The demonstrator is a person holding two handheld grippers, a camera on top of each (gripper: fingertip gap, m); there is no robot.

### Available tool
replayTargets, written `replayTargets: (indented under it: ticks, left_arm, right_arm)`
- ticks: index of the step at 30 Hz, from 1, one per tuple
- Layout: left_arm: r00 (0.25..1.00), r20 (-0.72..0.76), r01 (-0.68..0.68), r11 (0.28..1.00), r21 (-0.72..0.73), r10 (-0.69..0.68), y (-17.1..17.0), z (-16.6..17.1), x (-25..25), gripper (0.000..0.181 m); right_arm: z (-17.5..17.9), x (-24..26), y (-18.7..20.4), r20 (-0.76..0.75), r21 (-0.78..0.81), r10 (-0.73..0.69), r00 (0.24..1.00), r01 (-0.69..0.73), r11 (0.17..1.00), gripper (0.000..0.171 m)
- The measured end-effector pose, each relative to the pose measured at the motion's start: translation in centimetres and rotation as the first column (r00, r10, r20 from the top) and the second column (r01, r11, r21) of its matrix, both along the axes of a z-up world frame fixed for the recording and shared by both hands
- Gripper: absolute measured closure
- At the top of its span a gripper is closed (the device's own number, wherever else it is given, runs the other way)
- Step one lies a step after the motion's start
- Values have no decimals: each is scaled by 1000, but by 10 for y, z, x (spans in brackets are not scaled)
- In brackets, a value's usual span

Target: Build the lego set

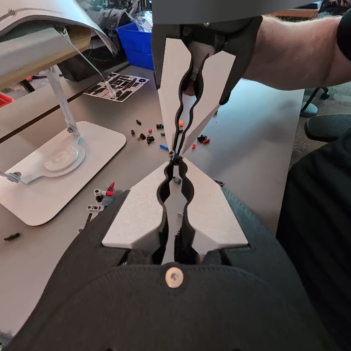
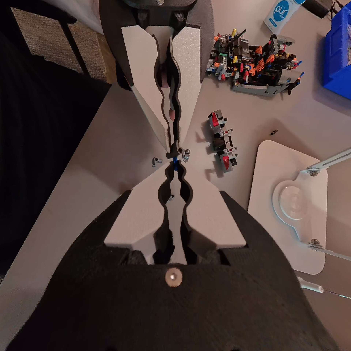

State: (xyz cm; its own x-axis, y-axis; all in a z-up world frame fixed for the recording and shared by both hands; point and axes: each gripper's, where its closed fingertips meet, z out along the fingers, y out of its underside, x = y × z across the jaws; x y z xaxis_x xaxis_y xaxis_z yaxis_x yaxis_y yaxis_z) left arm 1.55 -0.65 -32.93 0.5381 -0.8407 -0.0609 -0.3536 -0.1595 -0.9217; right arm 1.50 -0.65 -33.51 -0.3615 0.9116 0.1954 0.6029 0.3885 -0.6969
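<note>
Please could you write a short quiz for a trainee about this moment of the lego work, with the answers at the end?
1. True or false: the left gripper is shut on a small connector piece.
2. What does the right gripper hold? A: a blue pin. B: a red slope. C: a yellow gear.
3. Fill in: the large lego build stands on the table near a ____ bin.
Key: 1 true; 2 A; 3 blue.
</note>
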Motion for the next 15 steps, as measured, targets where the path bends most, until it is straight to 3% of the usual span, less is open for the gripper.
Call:
replayTargets:
  ticks: [4,7,10,12,15]
  left_arm:
    - [1000,-9,4,1000,10,-4,0,5,2,179]
    - [1000,-17,-9,1000,23,9,6,6,4,181]
    - [999,28,-24,1000,-18,25,11,-1,1,181]
    - [998,-15,-64,998,-25,63,19,-26,-6,181]
    - [987,93,-123,988,-98,132,32,-39,-15,181]
  right_arm:
    - [-2,0,-8,22,-13,27,999,-26,1000,171]
    - [10,-9,-26,-43,-76,48,998,-51,996,171]
    - [0,-3,-8,-20,-62,-25,999,23,998,171]
    - [-17,6,10,4,-71,-88,996,88,994,171]
    - [-39,18,19,32,-99,-143,989,146,984,171]
